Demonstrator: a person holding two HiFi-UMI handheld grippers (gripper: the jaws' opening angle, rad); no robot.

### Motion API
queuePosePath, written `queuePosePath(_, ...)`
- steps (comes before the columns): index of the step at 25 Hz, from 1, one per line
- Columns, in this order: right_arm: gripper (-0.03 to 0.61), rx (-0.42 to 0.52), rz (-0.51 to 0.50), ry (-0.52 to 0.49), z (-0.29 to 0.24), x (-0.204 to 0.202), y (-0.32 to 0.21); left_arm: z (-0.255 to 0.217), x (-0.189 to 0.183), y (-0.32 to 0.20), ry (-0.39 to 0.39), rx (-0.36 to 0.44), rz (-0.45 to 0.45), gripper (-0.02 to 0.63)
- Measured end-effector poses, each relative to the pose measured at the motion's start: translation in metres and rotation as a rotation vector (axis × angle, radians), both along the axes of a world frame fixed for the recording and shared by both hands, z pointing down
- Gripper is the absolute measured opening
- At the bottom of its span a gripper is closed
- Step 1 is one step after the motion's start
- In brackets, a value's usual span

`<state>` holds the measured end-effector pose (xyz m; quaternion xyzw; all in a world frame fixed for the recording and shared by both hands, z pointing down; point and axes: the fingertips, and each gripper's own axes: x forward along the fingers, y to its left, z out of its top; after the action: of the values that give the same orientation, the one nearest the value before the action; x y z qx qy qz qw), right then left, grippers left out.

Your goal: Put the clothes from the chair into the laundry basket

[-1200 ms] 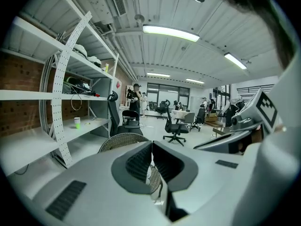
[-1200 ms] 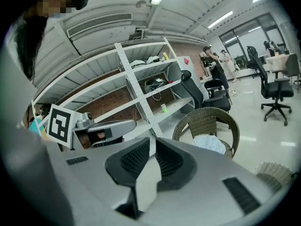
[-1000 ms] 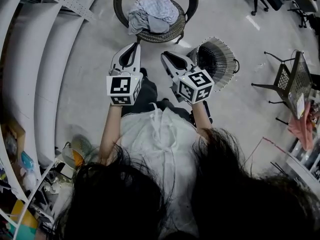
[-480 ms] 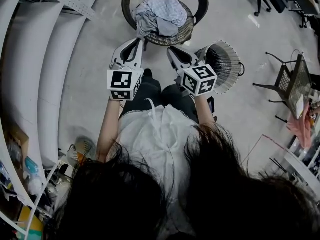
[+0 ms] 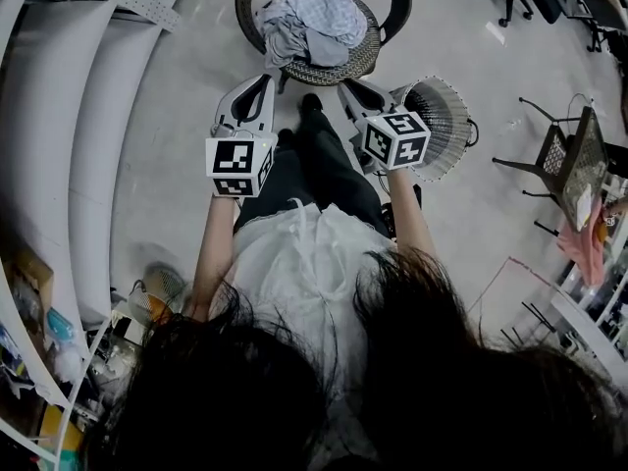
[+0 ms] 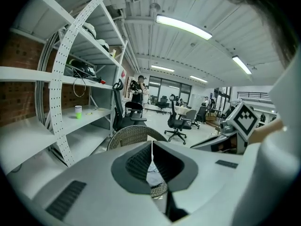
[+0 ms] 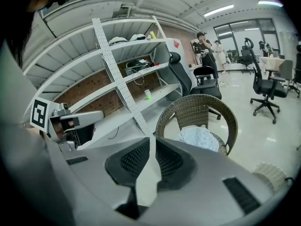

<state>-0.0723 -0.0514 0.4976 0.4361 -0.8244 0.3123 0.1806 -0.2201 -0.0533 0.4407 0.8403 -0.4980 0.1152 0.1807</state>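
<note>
1. The left gripper (image 5: 261, 81) has its jaws pressed together and empty, its tip just short of the wicker chair (image 5: 351, 67)
2. The right gripper (image 5: 348, 88) is likewise closed on nothing, near the laundry basket (image 5: 449, 116)
3. The clothes (image 5: 312, 20) lie heaped on the chair seat, apart from both grippers

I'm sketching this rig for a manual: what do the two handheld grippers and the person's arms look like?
Both the left gripper and right gripper are light grey tapering shells with dark mesh-textured pads inside. Each carries a white cube printed with black square markers. The forearms are bare; the person wears a white top.
</note>
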Motion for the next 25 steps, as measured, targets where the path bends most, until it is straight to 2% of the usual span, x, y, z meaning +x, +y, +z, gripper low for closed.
queuePosePath(6,0.052,-0.047,-0.042,0.022,0.029,0.003,-0.021,0.017,0.000,-0.008,0.014,-0.034,-0.043,0.021)
queuePosePath(11,0.052,-0.095,-0.086,0.042,0.061,0.003,-0.047,0.035,-0.004,-0.026,-0.021,-0.048,-0.082,0.021)
queuePosePath(18,0.052,-0.172,-0.147,0.059,0.125,-0.003,-0.087,0.080,-0.014,-0.053,-0.037,-0.117,-0.156,0.021)
queuePosePath(25,0.054,-0.259,-0.250,0.104,0.199,-0.010,-0.112,0.123,-0.009,-0.090,-0.085,-0.151,-0.138,0.021)
